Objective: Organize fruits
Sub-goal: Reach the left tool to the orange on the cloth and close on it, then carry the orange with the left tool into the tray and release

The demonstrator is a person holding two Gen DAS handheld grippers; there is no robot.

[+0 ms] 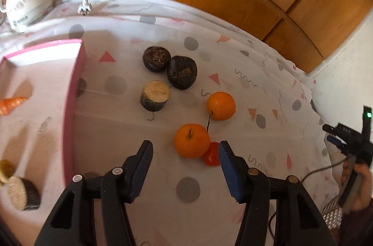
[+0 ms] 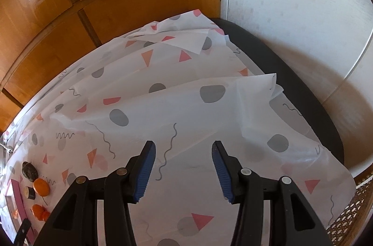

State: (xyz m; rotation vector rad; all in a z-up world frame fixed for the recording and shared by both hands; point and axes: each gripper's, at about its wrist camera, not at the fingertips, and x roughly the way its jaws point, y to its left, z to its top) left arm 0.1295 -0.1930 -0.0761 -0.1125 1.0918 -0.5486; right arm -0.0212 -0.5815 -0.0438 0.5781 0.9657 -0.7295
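Note:
In the left wrist view two oranges lie on the patterned tablecloth, one near (image 1: 191, 140) and one farther (image 1: 221, 105). A small red fruit (image 1: 211, 154) touches the near orange. Behind them lie two dark round fruits (image 1: 156, 59) (image 1: 182, 72) and a dark cut piece with a pale face (image 1: 155, 95). My left gripper (image 1: 185, 150) is open just in front of the near orange, and its pads touch nothing. My right gripper (image 2: 184, 148) is open over bare tablecloth, far right of the fruits (image 2: 41, 186).
A pink-rimmed box (image 1: 74, 87) at the left holds a carrot (image 1: 11, 104) and another cut piece (image 1: 22, 192). A white kettle (image 1: 25, 1) and its plug (image 1: 85, 8) sit at the back left. Wooden cabinet doors stand behind the table. A hand (image 1: 356, 178) holds the right gripper at the table's right edge.

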